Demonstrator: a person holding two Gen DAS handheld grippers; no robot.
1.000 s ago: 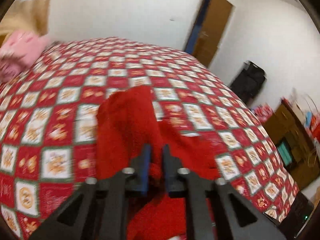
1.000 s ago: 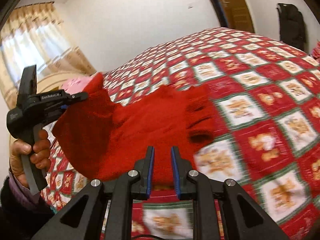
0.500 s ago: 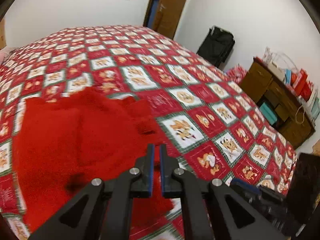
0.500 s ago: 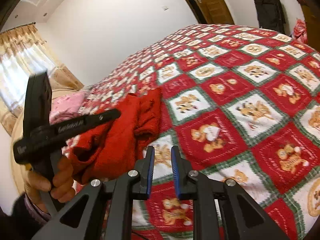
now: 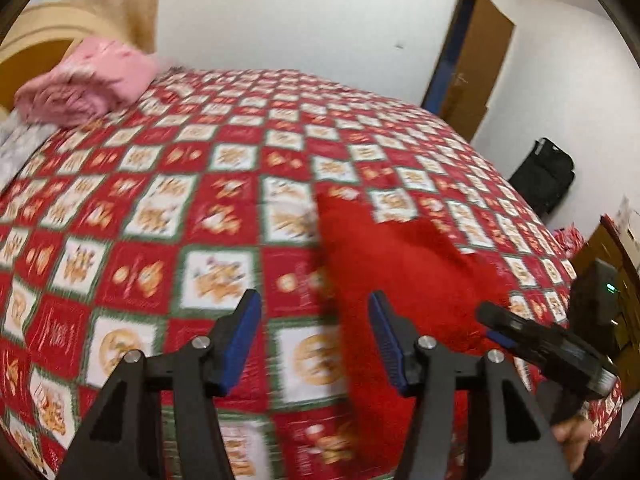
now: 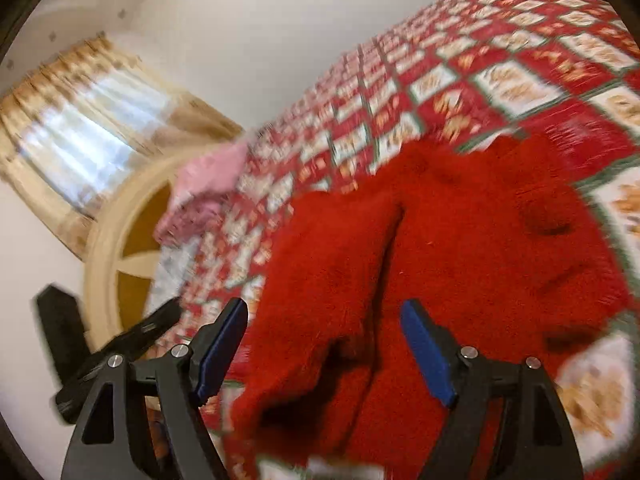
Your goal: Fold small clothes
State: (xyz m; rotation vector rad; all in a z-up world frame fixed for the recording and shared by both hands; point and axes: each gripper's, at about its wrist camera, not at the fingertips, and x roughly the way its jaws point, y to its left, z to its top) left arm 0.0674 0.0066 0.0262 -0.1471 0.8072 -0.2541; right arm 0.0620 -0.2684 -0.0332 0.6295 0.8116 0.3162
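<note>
A fuzzy red garment (image 6: pixel 440 248) lies bunched on the bed, with a fold running down its middle. It also shows in the left wrist view (image 5: pixel 404 264), to the right of centre. My left gripper (image 5: pixel 314 340) is open and empty above the quilt, just left of the garment's edge. My right gripper (image 6: pixel 324 352) is open and empty right above the garment's near part. The right gripper's body (image 5: pixel 548 344) shows at the right edge of the left wrist view; the left gripper's body (image 6: pixel 100 348) shows at the lower left of the right wrist view.
A red, white and green patchwork quilt (image 5: pixel 160 208) covers the bed. A folded pink cloth (image 5: pixel 88 84) lies at the headboard (image 6: pixel 132 256). A wooden door (image 5: pixel 476 60), a black bag (image 5: pixel 544 176) and wooden furniture (image 5: pixel 608 248) stand to the right.
Both grippers have opened; they were shut before. The left gripper let go of the red garment, which now lies on the bed. Both views have swung.
</note>
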